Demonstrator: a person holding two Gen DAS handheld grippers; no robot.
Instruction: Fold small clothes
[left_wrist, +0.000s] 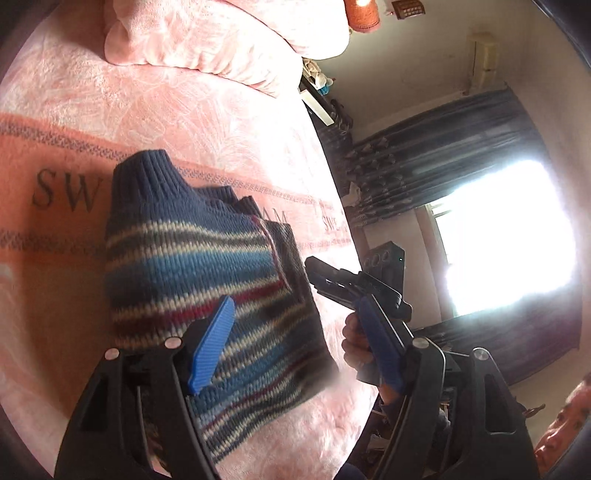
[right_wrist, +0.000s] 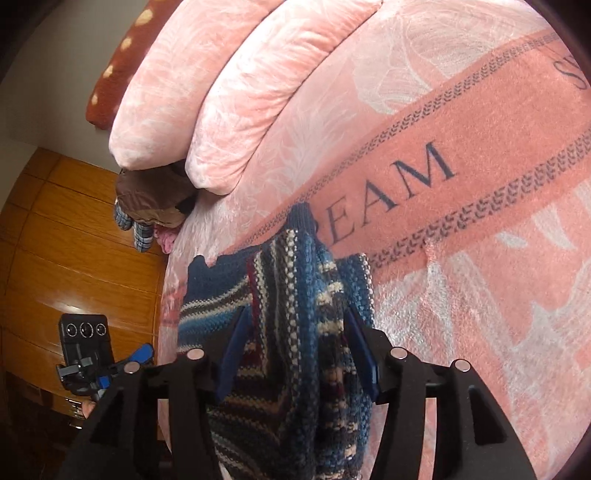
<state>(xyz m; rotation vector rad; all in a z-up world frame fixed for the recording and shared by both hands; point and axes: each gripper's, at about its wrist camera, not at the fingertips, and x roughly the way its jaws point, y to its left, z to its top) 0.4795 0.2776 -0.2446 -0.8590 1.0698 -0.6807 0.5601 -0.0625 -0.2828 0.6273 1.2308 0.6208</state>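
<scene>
A striped knit sweater (left_wrist: 192, 266) in blue, white and dark red lies folded on the pink bed blanket (left_wrist: 74, 288), collar pointing away. My left gripper (left_wrist: 295, 343) hovers open over the sweater's near right part, its left pad (left_wrist: 210, 343) above the knit and nothing between the pads. In the right wrist view a thick bunched fold of the sweater (right_wrist: 295, 332) fills the space between the fingers of my right gripper (right_wrist: 299, 350), which is shut on it. That right gripper (left_wrist: 328, 277) also shows at the sweater's right edge, held by a hand (left_wrist: 354, 347).
Pink pillows (right_wrist: 229, 92) lie at the head of the bed. The bed edge (right_wrist: 166, 295) drops to a wooden floor (right_wrist: 74, 240), where my left gripper (right_wrist: 136, 358) shows. A bright window (left_wrist: 509, 236) with dark curtains is at the right. A person is at the lower right.
</scene>
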